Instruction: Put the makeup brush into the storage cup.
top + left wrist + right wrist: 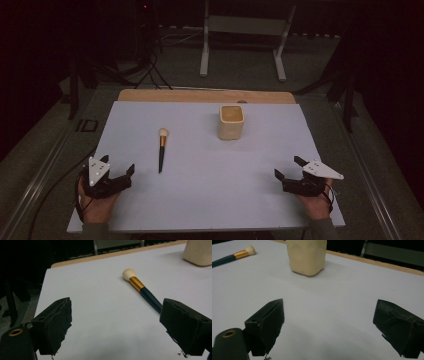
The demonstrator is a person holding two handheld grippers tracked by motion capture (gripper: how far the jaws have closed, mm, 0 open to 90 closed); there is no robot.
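Observation:
A makeup brush with a pale tuft, gold ferrule and dark handle lies flat on the white sheet, left of centre, tuft pointing away. The brush runs toward the right jaw in the left gripper view. A cream square cup stands upright at the back centre; the cup is ahead in the right gripper view, with the brush at far left. My left gripper rests open near the front left, just left of the brush's handle end. My right gripper rests open near the front right, nothing between its jaws.
The white sheet covers a wooden tabletop whose bare edge shows at the back. A white metal frame stands on the floor beyond the table. Cables trail off at the left.

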